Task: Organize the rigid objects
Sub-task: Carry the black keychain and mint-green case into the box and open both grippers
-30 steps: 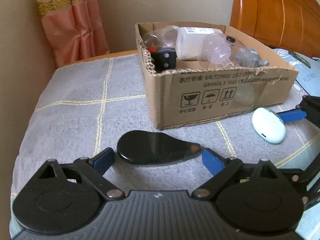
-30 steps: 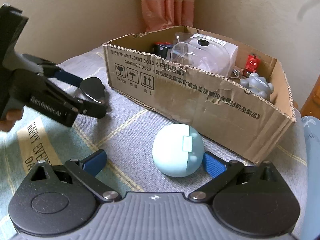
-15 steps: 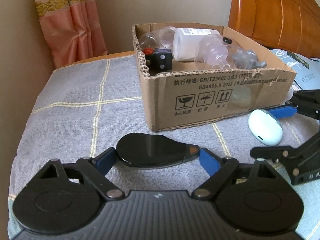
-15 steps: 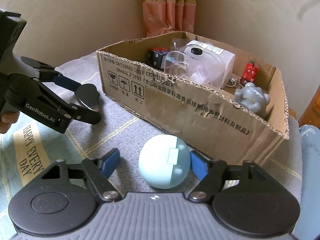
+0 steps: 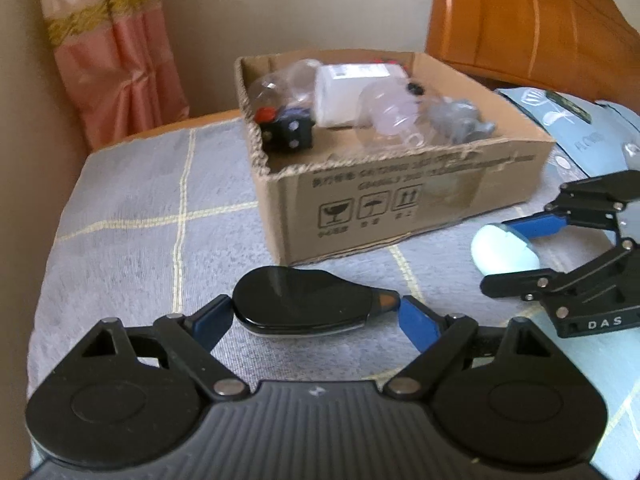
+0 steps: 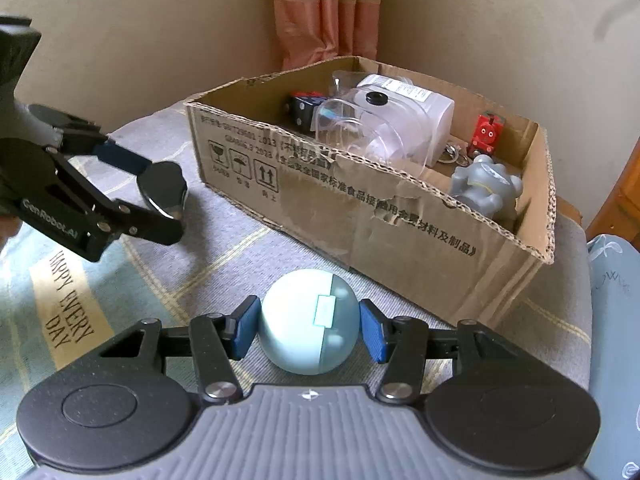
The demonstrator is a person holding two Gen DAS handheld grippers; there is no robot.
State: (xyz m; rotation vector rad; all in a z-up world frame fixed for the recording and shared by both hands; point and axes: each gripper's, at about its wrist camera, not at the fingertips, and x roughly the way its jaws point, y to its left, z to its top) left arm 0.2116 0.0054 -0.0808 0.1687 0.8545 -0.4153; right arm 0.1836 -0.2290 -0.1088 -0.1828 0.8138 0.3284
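Cardboard box (image 6: 400, 216): my landmark; open-topped on a grey checked bed cover (image 5: 132, 208), already holding a dice (image 6: 303, 110), clear plastic pieces, a white container (image 6: 412, 108), a red toy (image 6: 486, 134) and a grey figure (image 6: 486, 184). I judge it the place where the loose things go.
Black case (image 5: 304, 304): lies flat in front of the box's near corner, long axis across my left hand-held gripper (image 5: 316, 312).
Left hand-held gripper: jaws fairly wide, one pad at each end of the black case; the left pad touches, the right looks just at the tip, so I cannot tell if it grips.
Pale blue round case (image 6: 310, 320): in front of the box's long side, on the cover.
Right hand-held gripper (image 6: 310, 328): jaws have just been closing, pads now against both sides of the pale blue round case, ready for lifting.
Writing, box: handling symbols, "GB/T29601 2013", Chinese print.
Writing, grippers: "GenRobot.AI"; "DAS".
Writing, cloth (image 6: 64, 304): "HAPPY EVERY DAY".
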